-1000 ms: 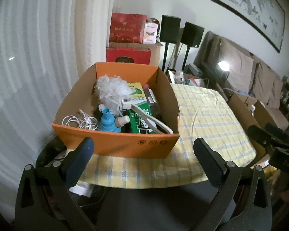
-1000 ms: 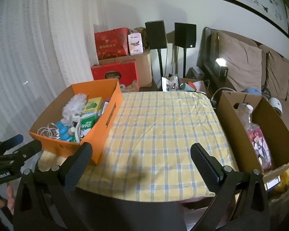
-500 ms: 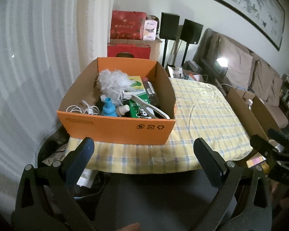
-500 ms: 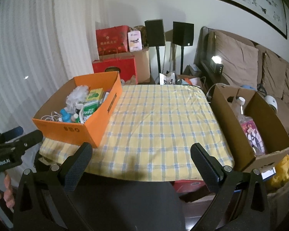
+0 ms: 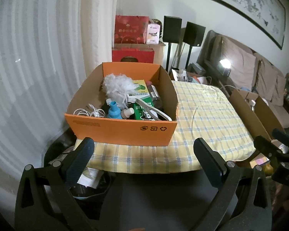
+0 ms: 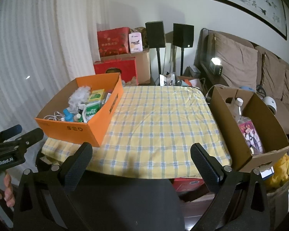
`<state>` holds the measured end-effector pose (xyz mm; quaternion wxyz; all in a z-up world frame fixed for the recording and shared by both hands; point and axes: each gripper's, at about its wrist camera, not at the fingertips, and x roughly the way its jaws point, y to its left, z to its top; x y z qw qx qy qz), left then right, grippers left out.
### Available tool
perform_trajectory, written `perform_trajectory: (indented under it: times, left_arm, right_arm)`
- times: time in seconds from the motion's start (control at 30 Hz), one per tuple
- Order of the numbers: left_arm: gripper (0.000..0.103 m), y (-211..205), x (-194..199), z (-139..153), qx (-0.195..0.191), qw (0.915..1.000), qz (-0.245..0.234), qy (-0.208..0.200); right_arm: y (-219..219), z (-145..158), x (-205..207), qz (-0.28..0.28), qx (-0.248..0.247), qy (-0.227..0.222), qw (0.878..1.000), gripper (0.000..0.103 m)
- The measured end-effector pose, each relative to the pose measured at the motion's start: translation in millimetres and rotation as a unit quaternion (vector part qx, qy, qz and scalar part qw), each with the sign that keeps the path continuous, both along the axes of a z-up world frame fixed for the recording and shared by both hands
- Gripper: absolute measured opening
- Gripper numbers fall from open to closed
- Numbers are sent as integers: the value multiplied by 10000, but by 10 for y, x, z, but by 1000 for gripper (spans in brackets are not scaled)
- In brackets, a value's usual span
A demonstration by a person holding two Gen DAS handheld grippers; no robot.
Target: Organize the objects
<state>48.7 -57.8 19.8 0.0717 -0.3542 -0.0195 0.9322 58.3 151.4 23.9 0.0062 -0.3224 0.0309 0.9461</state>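
Checked cloth covers our bench (image 6: 158,127); we've pulled both hand-held grippers back, left hand-held gripper (image 5: 144,162) and right hand-held gripper (image 6: 141,161) spread apart, empty. Orange box (image 5: 123,128) sits full at the bench's left end: looks finished.

Two boxes, orange (image 6: 98,127) and brown (image 6: 264,123); two speakers (image 6: 155,34).

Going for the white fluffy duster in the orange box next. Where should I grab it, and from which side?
Probably from above, with the left gripper, whose jaws are open. The white fluffy duster is the tallest thing in the orange box, so its soft head is clear to pinch, and it should compress. Its lower end is buried among the green cartons and blue bottle, and the walls block a side approach.
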Motion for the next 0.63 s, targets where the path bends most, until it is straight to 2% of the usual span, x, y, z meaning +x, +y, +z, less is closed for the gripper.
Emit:
perform_trajectory:
  times: [0.63]
  left_arm:
    - [103, 20, 46, 48, -132, 9998, 24, 156]
  right_arm:
    - [50, -5, 5, -39, -115, -39, 9999, 103]
